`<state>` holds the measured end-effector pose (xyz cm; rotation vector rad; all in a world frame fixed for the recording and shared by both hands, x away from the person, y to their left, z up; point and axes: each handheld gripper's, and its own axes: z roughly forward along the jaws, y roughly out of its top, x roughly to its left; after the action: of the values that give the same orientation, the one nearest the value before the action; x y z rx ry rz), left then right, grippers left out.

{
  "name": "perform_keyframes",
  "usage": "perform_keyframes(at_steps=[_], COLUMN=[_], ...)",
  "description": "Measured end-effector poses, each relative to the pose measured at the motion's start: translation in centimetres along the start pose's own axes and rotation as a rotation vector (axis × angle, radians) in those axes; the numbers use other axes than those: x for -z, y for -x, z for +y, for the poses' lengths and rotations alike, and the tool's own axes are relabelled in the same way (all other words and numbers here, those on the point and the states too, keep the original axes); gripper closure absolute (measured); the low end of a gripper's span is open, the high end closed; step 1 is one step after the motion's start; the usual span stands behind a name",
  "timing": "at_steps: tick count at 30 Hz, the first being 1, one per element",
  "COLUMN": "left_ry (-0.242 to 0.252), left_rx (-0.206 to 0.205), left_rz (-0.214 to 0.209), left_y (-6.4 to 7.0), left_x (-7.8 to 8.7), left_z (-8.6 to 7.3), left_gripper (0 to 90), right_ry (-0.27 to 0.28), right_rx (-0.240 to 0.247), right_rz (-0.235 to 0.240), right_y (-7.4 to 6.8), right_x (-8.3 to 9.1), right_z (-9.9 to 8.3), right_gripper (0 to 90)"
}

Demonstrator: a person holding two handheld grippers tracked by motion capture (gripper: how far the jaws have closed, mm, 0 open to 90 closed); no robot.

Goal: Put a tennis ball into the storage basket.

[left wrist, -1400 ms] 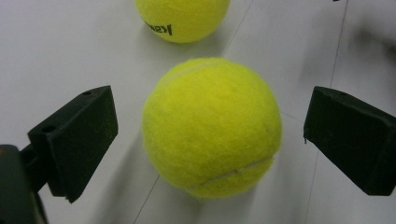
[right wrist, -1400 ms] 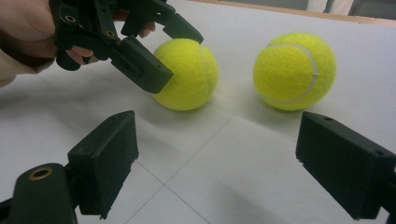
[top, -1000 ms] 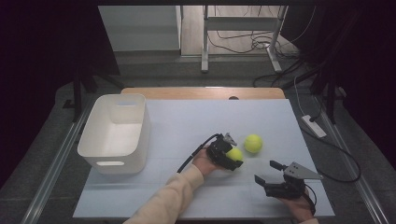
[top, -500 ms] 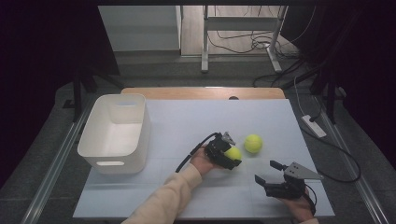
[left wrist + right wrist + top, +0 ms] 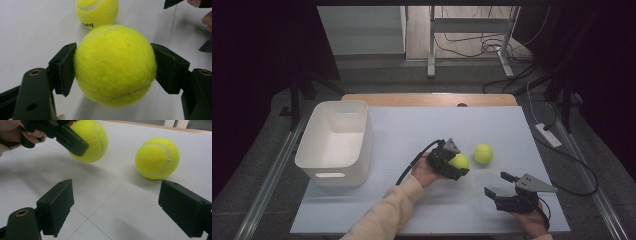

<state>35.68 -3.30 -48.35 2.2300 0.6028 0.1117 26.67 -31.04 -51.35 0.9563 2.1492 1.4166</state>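
At the left of the table stands a white bin (image 5: 336, 145), open at the top with nothing visible inside it. It sits well apart from the balls, off to the left of the left gripper (image 5: 456, 164).

That left gripper is clamped on a tennis ball (image 5: 459, 161). In the left gripper view the two black jaws press on opposite sides of the ball (image 5: 115, 65), which looks lifted just clear of the white tabletop (image 5: 412, 130). The bin is the only container in sight, so the likely next move is a carry leftward across the table, and the left hand is the nearer one to it.

Just to the right of the held ball lies a second tennis ball (image 5: 483, 153), loose on the table and not touching the first.

Nearest the front right edge, the right gripper (image 5: 499, 187) hovers with its jaws wide apart and nothing between them. In the right gripper view the loose ball (image 5: 157, 158) lies ahead and a little to the right of the gap, so this hand is the closer one to it.
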Motion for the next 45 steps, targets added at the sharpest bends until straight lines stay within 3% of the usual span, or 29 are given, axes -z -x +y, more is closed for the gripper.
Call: perform_keyframes(at_steps=[27,45], left_ry=[0.106,0.151], left_rx=[0.020,0.041], left_rz=[0.034,0.054], left_y=[0.0,-0.5], left_x=[3.7,5.5], left_z=[-0.8,-1.3], left_gripper=[26.7,26.7], right_ry=[-0.005,-0.005], right_rx=[0.002,0.003], right_rz=[-0.003,-0.005], right_y=[0.0,0.0], right_x=[-0.1,-0.1], right_z=[0.0,0.0], right_gripper=[12.8,12.9])
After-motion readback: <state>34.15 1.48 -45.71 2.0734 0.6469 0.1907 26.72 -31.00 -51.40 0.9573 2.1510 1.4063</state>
